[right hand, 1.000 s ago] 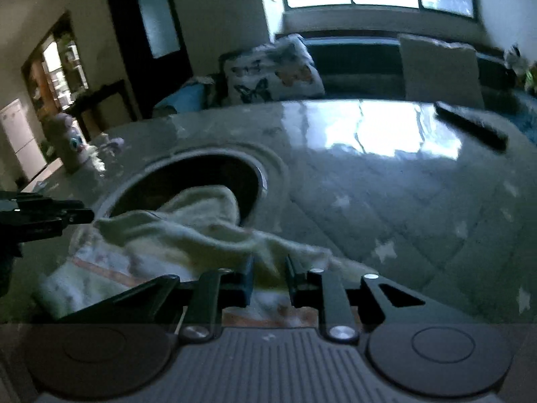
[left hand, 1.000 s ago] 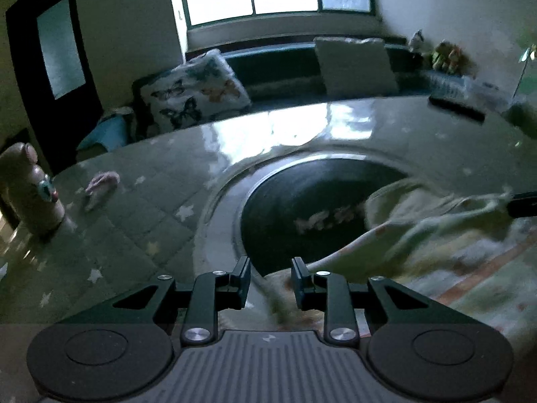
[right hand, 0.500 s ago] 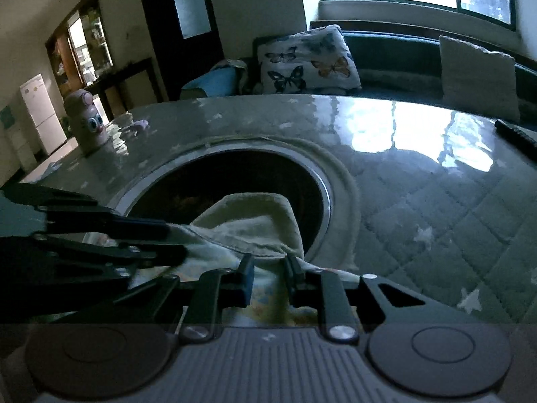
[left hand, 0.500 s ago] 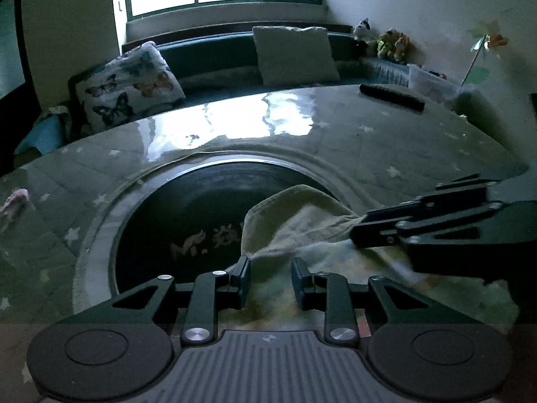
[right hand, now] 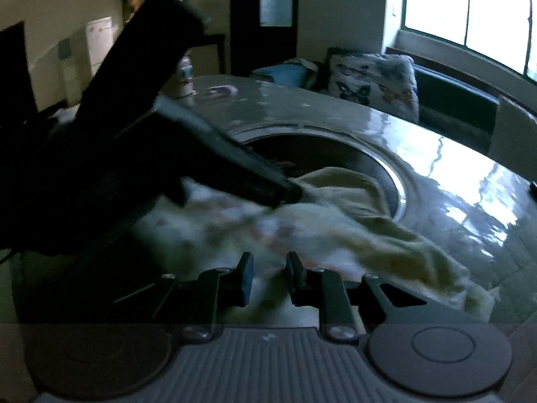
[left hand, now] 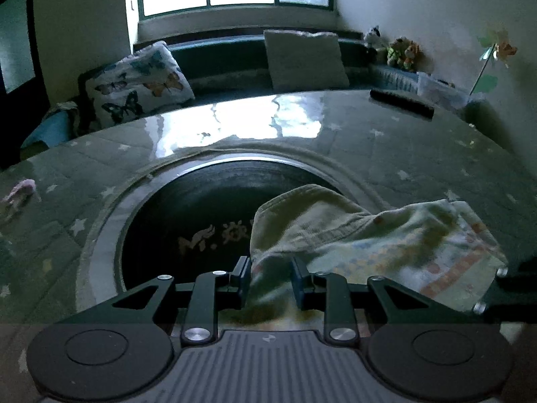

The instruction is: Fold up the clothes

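Note:
A pale yellow-green garment (left hand: 335, 228) with a checked, orange-striped part lies bunched across the near rim of the table's dark round recess (left hand: 201, 218). My left gripper (left hand: 270, 268) is shut on a fold of it at the near left edge. Part of the right gripper's body (left hand: 503, 285) shows at the right edge, beside the striped end. In the right wrist view the garment (right hand: 352, 221) is blurred, and my right gripper (right hand: 270, 268) is shut on its near edge. The left gripper (right hand: 292, 191) crosses that view as a large dark shape, its tip on the cloth.
The round table (left hand: 419, 154) has a green quilted star cover with a glossy top. A black remote (left hand: 401, 102) lies at the far right, a small pink item (left hand: 20, 191) at the left, and a figurine (right hand: 184, 70) at the far left. Cushions (left hand: 137, 84) line the window bench.
The right gripper has dropped from mid-right to the lower right edge of the left view. The garment now stretches further right. The left gripper looms larger in the right view, which has turned left.

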{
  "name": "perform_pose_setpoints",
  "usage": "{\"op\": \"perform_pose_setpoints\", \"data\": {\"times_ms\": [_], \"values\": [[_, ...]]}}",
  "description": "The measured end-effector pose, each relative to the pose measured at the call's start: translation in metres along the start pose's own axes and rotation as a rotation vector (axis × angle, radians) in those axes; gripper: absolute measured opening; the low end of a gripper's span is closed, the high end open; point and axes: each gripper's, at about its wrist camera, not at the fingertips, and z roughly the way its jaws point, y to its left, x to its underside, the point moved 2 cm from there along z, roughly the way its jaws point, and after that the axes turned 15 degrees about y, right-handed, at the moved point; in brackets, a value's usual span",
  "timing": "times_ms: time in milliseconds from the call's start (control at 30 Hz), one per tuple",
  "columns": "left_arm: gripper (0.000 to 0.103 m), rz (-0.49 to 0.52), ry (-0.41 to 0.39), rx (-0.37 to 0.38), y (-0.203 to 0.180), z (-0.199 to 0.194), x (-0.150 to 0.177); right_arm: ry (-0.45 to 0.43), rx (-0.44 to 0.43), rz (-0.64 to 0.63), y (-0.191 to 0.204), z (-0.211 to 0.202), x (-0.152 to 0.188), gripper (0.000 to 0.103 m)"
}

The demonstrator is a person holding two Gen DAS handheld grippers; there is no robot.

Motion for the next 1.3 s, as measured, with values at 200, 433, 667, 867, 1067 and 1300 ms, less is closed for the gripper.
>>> {"op": "perform_pose_setpoints", "data": {"times_ms": [200, 433, 667, 867, 1067, 1300], "values": [[0.029, 0.007, -0.044, -0.004, -0.003, -0.034, 0.042, -0.024, -0.024, -0.028, 0.027, -0.006, 0.011, 0.021], [0.029, -0.005, -0.083, -0.049, -0.004, -0.055, 0.091, -0.045, -0.055, 0.072, 0.021, -0.019, 0.024, 0.026], [0.029, -0.075, -0.095, -0.041, 0.013, -0.064, 0.108, -0.047, -0.018, 0.202, -0.008, -0.036, 0.052, 0.027], [0.029, -0.093, -0.093, -0.035, 0.019, -0.067, 0.112, -0.015, 0.078, 0.348, -0.043, -0.044, 0.084, 0.027], [0.03, -0.119, -0.084, -0.041, 0.025, -0.066, 0.101, -0.034, 0.103, 0.36, -0.059, -0.057, 0.08, 0.027], [0.03, -0.129, -0.065, -0.056, 0.034, -0.054, 0.075, -0.066, 0.075, 0.345, -0.073, -0.037, 0.04, 0.027]]}}
